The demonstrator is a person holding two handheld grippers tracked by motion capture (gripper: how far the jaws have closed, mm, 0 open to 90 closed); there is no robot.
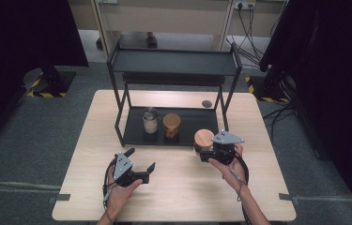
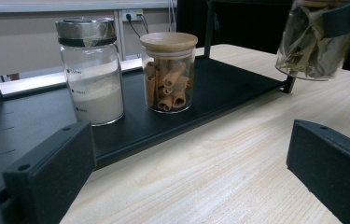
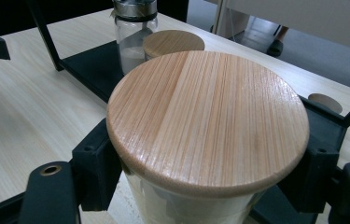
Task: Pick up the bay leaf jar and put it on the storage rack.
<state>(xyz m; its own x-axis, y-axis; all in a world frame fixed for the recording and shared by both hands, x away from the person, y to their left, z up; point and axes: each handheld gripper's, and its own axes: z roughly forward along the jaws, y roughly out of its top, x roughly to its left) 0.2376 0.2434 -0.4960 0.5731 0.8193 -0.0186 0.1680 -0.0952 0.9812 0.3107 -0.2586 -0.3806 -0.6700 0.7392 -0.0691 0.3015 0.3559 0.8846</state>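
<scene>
1. Lower left of the high view: the left tongs (image 1: 141,161) stand open over the bench (image 1: 84,154).
2. Centre: a powder jar (image 1: 150,121) and a jar of rolls (image 1: 172,125) stand on the black rack (image 1: 190,124).
3. Right of centre: the right tongs (image 1: 202,153) clamp the wooden-lidded jar (image 1: 203,138) beside the rack.

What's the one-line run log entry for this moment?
right claw: shut on leaf jar, off table | left claw: open, empty | shelf: two jars

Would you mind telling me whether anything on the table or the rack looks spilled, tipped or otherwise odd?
Nothing stands out. The powder jar and the jar of rolled sticks stand upright with lids on, on the rack's bottom shelf. The right gripper holds the leaf jar clear of the table, slightly tilted.
</scene>
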